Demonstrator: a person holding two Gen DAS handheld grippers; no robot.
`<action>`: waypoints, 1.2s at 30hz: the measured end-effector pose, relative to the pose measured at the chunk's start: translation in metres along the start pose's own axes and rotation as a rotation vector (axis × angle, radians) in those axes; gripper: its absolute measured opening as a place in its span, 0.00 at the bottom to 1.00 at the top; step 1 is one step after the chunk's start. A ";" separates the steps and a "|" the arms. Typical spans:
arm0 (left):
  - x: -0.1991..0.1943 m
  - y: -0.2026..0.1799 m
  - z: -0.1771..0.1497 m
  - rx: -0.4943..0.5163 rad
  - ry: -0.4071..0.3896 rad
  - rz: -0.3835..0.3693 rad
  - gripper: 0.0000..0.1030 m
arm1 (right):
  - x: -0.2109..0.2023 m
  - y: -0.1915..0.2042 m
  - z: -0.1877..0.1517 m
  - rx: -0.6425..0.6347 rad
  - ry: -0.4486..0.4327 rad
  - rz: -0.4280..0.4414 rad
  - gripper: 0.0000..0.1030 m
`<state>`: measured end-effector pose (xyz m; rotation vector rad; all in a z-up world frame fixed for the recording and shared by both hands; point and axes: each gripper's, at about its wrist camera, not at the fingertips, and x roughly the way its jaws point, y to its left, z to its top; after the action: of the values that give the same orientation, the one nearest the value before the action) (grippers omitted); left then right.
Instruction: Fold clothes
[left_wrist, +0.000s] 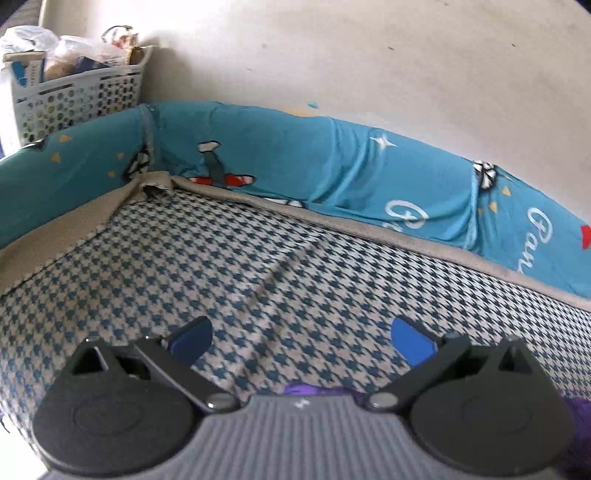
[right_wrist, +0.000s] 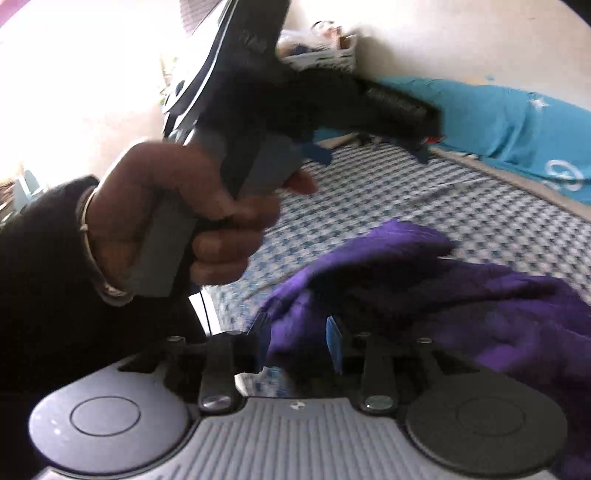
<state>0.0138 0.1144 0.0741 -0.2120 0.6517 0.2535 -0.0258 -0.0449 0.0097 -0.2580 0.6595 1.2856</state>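
Observation:
A purple garment (right_wrist: 461, 291) lies rumpled on the houndstooth bed sheet (left_wrist: 258, 266). In the right wrist view my right gripper (right_wrist: 297, 343) stands partly open, with an edge of the garment lying between its blue pads (right_wrist: 260, 345); the picture is blurred. A person's hand (right_wrist: 192, 206) in a black sleeve holds my left gripper (right_wrist: 369, 149) above the sheet, to the left of the garment. In the left wrist view that left gripper (left_wrist: 301, 339) is wide open and holds nothing. Only slivers of the purple garment (left_wrist: 314, 389) show just behind its fingers.
A long blue bolster (left_wrist: 332, 166) with cartoon prints runs along the bed's far edge against a pale wall (left_wrist: 369, 55). A white perforated basket (left_wrist: 74, 96) full of bags stands at the far left corner. Bare sheet stretches ahead of the left gripper.

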 end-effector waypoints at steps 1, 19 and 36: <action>0.002 -0.003 -0.001 0.005 0.008 -0.011 1.00 | -0.005 -0.006 0.000 0.012 -0.010 -0.017 0.32; 0.043 -0.069 -0.019 0.157 0.175 -0.239 1.00 | -0.100 -0.076 -0.014 0.273 -0.115 -0.332 0.33; 0.086 -0.132 -0.036 0.443 0.286 -0.406 1.00 | -0.146 -0.171 -0.053 0.451 0.011 -0.595 0.55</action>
<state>0.0985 -0.0064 0.0083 0.0507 0.9122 -0.3179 0.0995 -0.2380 0.0228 -0.0766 0.7888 0.5480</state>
